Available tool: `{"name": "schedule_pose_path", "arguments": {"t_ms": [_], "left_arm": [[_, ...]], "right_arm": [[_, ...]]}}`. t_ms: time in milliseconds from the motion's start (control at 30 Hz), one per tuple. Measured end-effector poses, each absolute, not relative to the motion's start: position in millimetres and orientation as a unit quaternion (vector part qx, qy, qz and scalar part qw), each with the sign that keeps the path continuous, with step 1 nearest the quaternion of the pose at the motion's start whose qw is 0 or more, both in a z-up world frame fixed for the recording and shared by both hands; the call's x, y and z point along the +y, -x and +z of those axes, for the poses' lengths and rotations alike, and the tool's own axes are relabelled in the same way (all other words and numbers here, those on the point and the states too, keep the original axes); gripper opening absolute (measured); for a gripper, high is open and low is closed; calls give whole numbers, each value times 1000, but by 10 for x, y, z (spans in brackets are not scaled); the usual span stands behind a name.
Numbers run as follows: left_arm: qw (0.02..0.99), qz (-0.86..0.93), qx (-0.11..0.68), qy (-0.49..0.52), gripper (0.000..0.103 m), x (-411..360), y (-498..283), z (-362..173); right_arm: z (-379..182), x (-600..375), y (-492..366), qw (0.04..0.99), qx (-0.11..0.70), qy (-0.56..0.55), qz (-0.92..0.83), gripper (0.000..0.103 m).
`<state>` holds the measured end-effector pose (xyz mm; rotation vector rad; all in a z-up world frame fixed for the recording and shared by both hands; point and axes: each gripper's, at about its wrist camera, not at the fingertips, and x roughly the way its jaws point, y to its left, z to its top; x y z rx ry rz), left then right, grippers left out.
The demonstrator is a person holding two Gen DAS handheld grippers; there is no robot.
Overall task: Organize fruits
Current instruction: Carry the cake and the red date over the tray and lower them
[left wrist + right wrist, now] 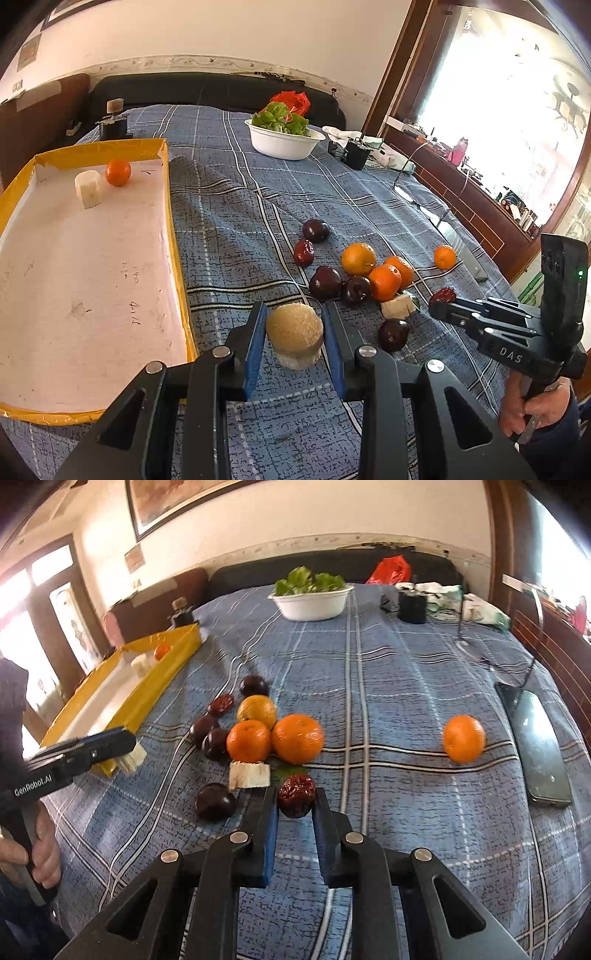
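Both jaw pairs are clamped on sth: left gripper (294, 341) has its blue pads pressed on either side of a pale cut chunk (295, 334) w/ a round fibrous top, held just above the blue plaid cloth (236, 229); right gripper (295, 805) is closed tight on a wrinkled dried red date (296, 794), pads touching both sides. Left of the left gripper sits a yellow-rimmed tray (176, 236) w/ a white floor, holding one small orange (118, 172) and a 2nd pale chunk (88, 188) just beside it, near the far end. Rest of the fruit lies in a loose cluster mid-cloth, btwn the two grippers: three oranges (297, 738) touching, several dark plums (215, 801) around them, another red date (221, 704) at the far-left side, and a third pale chunk (250, 775) just behind the right gripper's tips. One lone orange (463, 739) sits well apart to the right, near a phone (537, 746) lying flat at the cloth's edge. Far end: white bowl (312, 605) of green leaves, red bag (391, 570) behind it. A person's hand (535, 410) grips the right tool's handle; the other hand (42, 853) grips the left tool's.
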<state>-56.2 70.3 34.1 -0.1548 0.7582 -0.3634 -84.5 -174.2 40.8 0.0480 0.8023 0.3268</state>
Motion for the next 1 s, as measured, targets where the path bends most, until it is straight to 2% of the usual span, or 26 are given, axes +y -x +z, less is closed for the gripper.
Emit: {"name": "schedule_pose_path", "arguments": {"t_ms": [667,1000], "left_arm": [[911,-179,361,85,29,765,595,394],[920,-141,339,139,29,1426,638,671]], "right_arm": [[535,-1514,817,903,397,-18,165,20],[893,-824,655,886,394,-5,243,20]]}}
